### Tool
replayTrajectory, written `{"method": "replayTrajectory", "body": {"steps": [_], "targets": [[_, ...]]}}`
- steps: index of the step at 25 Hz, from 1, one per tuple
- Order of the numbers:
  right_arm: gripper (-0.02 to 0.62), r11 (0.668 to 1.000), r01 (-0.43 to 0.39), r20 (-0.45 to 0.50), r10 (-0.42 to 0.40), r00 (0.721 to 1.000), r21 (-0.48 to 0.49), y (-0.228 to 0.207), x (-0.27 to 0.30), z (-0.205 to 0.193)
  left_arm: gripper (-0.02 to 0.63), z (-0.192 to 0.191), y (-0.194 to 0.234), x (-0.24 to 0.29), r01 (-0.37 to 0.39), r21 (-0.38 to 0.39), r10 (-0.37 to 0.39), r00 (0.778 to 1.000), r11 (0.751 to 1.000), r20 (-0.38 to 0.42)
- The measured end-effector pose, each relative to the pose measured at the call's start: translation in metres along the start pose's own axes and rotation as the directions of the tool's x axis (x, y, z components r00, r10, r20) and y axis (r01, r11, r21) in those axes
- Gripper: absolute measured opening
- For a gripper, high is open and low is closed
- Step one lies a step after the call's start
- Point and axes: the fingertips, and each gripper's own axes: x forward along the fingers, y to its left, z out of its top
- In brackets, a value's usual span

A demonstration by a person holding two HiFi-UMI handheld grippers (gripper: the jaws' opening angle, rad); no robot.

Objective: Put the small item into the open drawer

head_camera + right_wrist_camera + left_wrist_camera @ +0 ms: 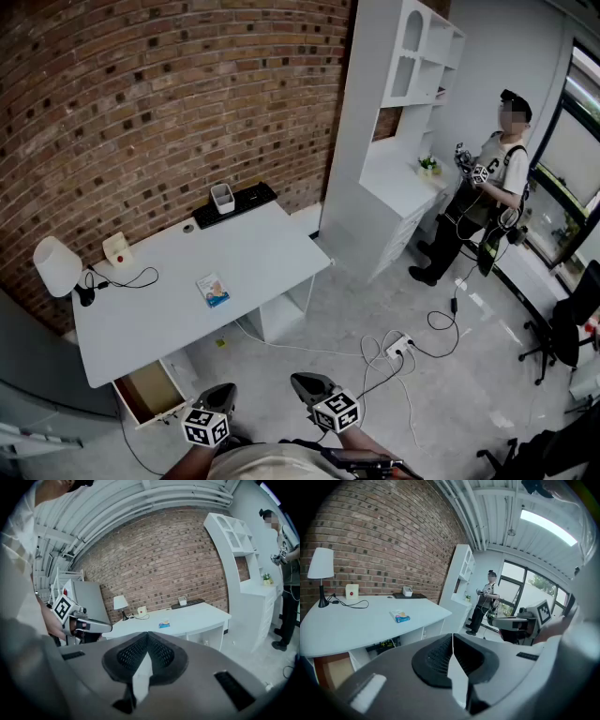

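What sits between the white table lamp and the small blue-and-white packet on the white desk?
In the head view, a looped black cable lies between the white table lamp and the blue-and-white packet; the rest of the white desk there is bare.

I see 1 small item [212, 289], a flat blue-and-white packet, lying flat near the middle of the white desk [262, 248], set back from its front edge. The drawer [148, 391] stands pulled open under the desk's near left corner, its brown wooden inside showing, well apart from the packet.
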Motion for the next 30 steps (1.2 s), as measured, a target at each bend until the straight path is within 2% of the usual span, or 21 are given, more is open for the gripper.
{"method": "replayTrajectory", "body": {"steps": [10, 17, 30], "targets": [[0.006, 1.0, 0.001, -0.007, 0.0, 1.0, 0.018, -0.001, -0.025, -0.014, 0.012, -0.028, -0.028, 0.005, 0.016, -0.007, -0.016, 0.999, 1.0, -0.035], [0.006, 0.999, 0.037, 0.011, -0.038, 0.999, 0.035, -0.009, -0.035, -0.016, 0.011, -0.015, -0.032, 0.003, 0.016, 0.036, -0.015, 1.0, 0.999, -0.019], [0.006, 0.995, 0.073, 0.01, -0.074, 0.997, 0.069, -0.009, -0.04, -0.019, 0.012, -0.019, -0.039, -0.009, -0.003, 0.046, 0.004, 1.0, 0.999, -0.023]]}}
